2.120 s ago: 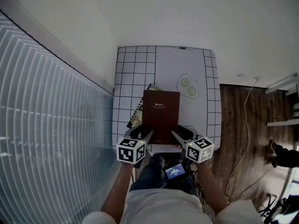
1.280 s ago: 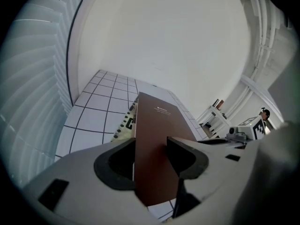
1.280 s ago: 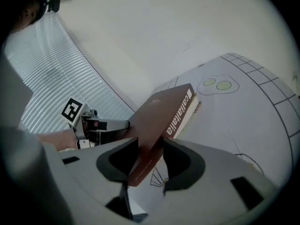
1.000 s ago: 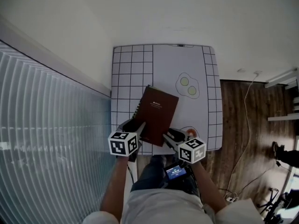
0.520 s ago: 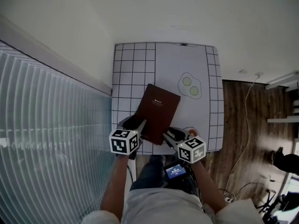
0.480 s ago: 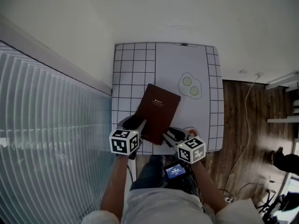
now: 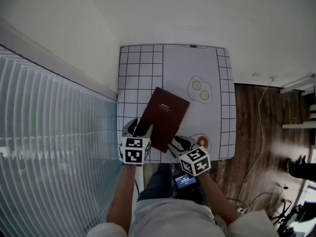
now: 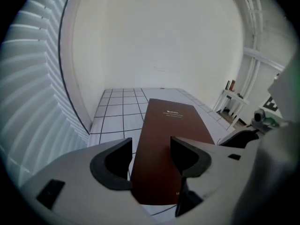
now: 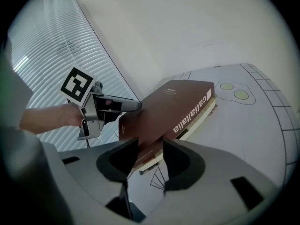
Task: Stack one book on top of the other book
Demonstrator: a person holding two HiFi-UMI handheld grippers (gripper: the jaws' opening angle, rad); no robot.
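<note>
While R tongs point(image 9: 149, 146) clamp brown book point(image 7: 165, 116) corner, L tongs point(image 8: 151, 146) just opened, straddling it.

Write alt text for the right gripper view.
The right gripper grips the near corner of a brown book lying on a second book on a white table. The left gripper, its jaws just opened, is beside it.

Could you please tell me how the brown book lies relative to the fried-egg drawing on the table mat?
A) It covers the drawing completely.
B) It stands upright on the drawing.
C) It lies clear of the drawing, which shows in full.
C: in the head view the brown book lies flat on the table mat, and the fried-egg drawing shows whole just past the book's far right corner.
</note>
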